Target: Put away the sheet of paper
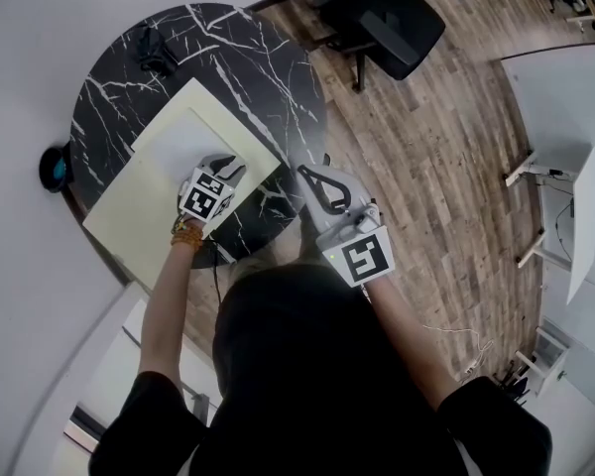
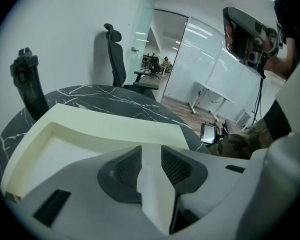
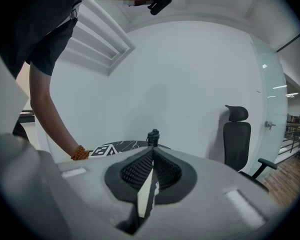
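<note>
A white sheet of paper [image 1: 178, 144] lies on an open cream folder [image 1: 129, 218] on the round black marble table [image 1: 258, 67]. My left gripper [image 1: 221, 170] sits at the sheet's near right corner. In the left gripper view its jaws are closed on a white strip of the sheet [image 2: 151, 169], with the cream folder [image 2: 115, 125] spread out beyond. My right gripper [image 1: 315, 183] hangs in the air just off the table's near right edge, shut with nothing in it. In the right gripper view its pads [image 3: 140, 171] meet.
A black bottle-like object [image 1: 157, 54] stands at the table's far left and also shows in the left gripper view [image 2: 30, 86]. A black office chair [image 1: 387, 18] stands beyond the table on the wood floor. White desks [image 1: 565, 137] are at the right. A wall runs along the left.
</note>
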